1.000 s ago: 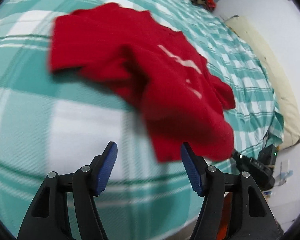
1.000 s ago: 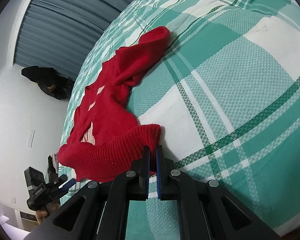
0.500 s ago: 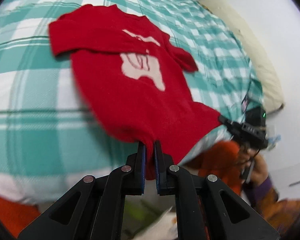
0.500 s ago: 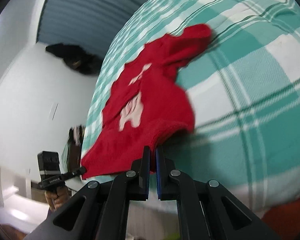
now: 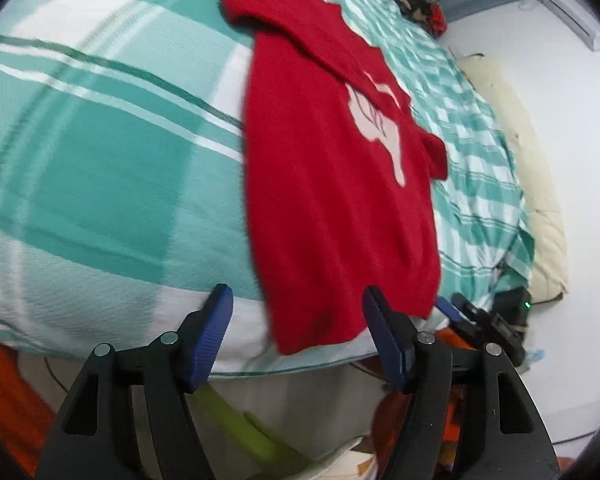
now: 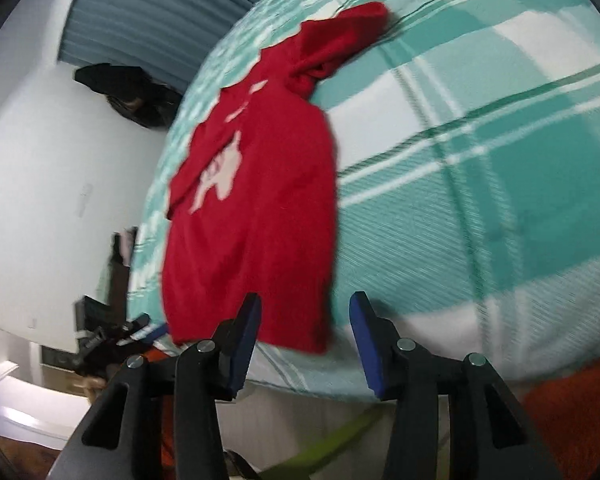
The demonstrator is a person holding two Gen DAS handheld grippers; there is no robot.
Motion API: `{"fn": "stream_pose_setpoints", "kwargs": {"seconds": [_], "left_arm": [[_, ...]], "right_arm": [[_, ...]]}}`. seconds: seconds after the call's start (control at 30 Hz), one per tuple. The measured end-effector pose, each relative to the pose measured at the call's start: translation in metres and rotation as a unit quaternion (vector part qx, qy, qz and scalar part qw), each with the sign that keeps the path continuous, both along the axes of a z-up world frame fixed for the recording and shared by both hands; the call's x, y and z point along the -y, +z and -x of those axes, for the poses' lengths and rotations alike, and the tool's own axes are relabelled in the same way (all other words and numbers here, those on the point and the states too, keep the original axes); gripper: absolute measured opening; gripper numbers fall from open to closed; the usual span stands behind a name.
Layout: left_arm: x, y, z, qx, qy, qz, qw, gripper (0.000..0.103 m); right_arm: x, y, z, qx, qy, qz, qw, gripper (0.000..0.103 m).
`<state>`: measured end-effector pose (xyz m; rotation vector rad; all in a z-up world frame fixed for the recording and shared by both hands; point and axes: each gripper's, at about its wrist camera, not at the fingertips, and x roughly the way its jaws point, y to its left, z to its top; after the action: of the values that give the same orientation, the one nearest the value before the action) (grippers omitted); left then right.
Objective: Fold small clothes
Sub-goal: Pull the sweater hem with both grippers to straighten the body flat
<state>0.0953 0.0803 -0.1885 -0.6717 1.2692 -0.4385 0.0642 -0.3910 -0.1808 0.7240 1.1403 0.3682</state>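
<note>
The red sweater now lies spread flat, hem at the near edge of the checked bed. Half a second ago both grippers pinched that hem; now the left gripper and right gripper stand open and empty, so folding can likely begin.

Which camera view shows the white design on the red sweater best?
The left wrist view: the white design on the red sweater is larger and less blurred there. The right wrist view shows the design smaller, smeared and partly creased.
</note>
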Motion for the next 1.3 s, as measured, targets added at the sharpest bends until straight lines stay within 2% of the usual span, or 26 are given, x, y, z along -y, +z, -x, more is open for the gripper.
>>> {"fn": "stream_pose_setpoints", "kwargs": {"seconds": [0.03,0.07,0.1,0.13,0.2,0.27,0.33,0.43,0.5,0.53,0.77,1.3], "left_arm": [[0.005,-0.002,-0.001,-0.003,-0.007,0.003,1.0000,0.065],[0.013,-0.005,-0.002,-0.006,-0.019,0.004,0.9998,0.047],[0.030,-0.007,-0.005,-0.011,-0.040,-0.006,0.9991,0.008],[0.034,-0.009,-0.003,-0.014,-0.053,-0.022,0.9983,0.007],[0.033,0.003,0.005,-0.003,-0.051,-0.058,0.9970,0.005],[0.021,0.020,0.015,0.017,-0.044,-0.073,0.9962,0.004],[0.006,0.025,0.021,0.022,-0.027,-0.106,0.9938,0.004],[0.003,-0.004,0.016,-0.016,-0.023,-0.135,0.9904,0.004],[0.010,-0.014,0.014,-0.019,-0.023,-0.150,0.9882,0.004],[0.014,-0.014,0.013,-0.015,-0.023,-0.157,0.9872,0.004],[0.014,-0.018,0.014,-0.011,-0.018,-0.156,0.9875,0.005],[0.021,-0.015,0.026,0.017,-0.024,-0.188,0.9818,0.006]], "right_arm": [[-0.007,-0.008,-0.006,-0.008,0.012,-0.020,1.000,0.046],[-0.014,-0.015,-0.011,-0.013,0.024,-0.032,0.999,0.043],[-0.020,-0.017,-0.014,-0.014,0.034,-0.028,0.999,0.020],[-0.029,-0.017,-0.017,-0.013,0.049,-0.009,0.999,0.008],[-0.038,-0.008,-0.013,-0.011,0.057,0.005,0.998,0.007],[-0.040,0.009,-0.002,0.001,0.068,0.009,0.998,0.007],[-0.046,0.023,0.013,0.003,0.080,0.037,0.996,0.007],[-0.049,-0.001,0.020,-0.038,0.078,0.061,0.994,0.007],[-0.043,-0.026,0.018,-0.074,0.051,0.052,0.995,0.007],[-0.041,-0.029,0.015,-0.077,0.042,0.048,0.995,0.007],[-0.049,-0.032,0.001,-0.071,0.042,0.074,0.994,0.007],[-0.067,-0.037,0.010,-0.046,0.036,0.097,0.994,0.006]]}}
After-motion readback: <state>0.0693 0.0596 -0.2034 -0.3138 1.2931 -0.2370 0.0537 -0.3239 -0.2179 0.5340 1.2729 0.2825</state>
